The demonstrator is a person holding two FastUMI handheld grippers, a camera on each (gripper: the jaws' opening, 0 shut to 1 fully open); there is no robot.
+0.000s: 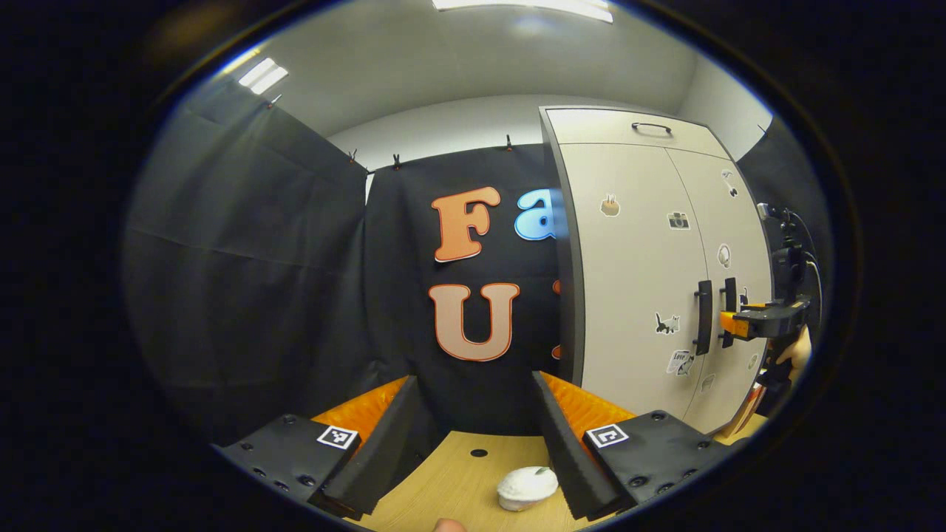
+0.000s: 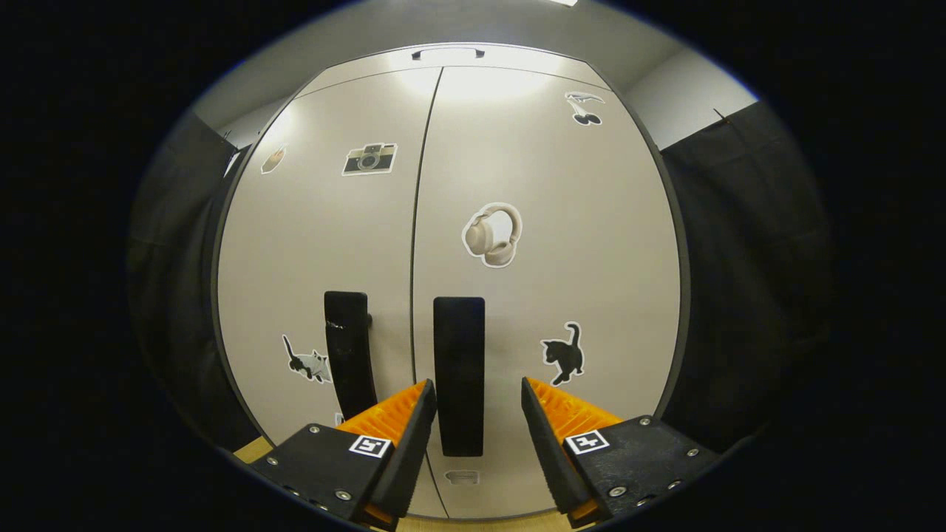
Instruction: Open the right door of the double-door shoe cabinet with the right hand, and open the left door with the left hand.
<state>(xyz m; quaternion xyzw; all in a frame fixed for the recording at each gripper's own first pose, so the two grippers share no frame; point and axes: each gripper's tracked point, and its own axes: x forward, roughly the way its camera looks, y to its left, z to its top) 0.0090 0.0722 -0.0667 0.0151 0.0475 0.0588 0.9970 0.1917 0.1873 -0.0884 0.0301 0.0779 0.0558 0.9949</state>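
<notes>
The pale double-door shoe cabinet stands close ahead in the right gripper view, both doors shut. Its right door's black handle lies between the fingers of my right gripper, which is open and not pressing on it. The left door's black handle is just to the left. In the left gripper view the cabinet is off to the right, with both handles side by side and the right gripper at them. My left gripper is open over the table, well short of the cabinet.
A wooden table lies under the left gripper, with a small white lump on it by the right finger. Black cloth walls stand behind and to the left. A third handle sits on the panel above the doors.
</notes>
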